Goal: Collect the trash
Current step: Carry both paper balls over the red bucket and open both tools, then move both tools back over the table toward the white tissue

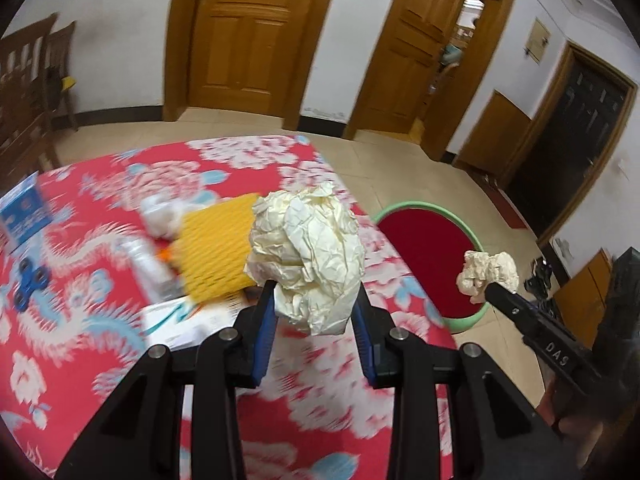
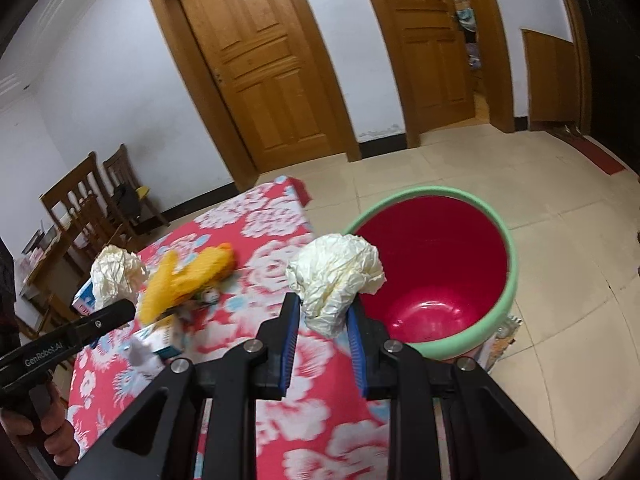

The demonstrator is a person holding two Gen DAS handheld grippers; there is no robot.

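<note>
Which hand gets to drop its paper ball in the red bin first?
Probably the right. The right gripper holds its paper ball beside the bin's rim; the left gripper holds its ball over the table, farther away.

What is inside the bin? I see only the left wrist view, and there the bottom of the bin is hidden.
Observer: Nothing that I can see. The right wrist view looks down into the bin, and its red bottom is bare.
Operator: How do the jaws of the right gripper hold the paper?
Observer: Both blue pads of the right gripper press on the lower part of the paper ball; most of the ball bulges out above the jaws.
</note>
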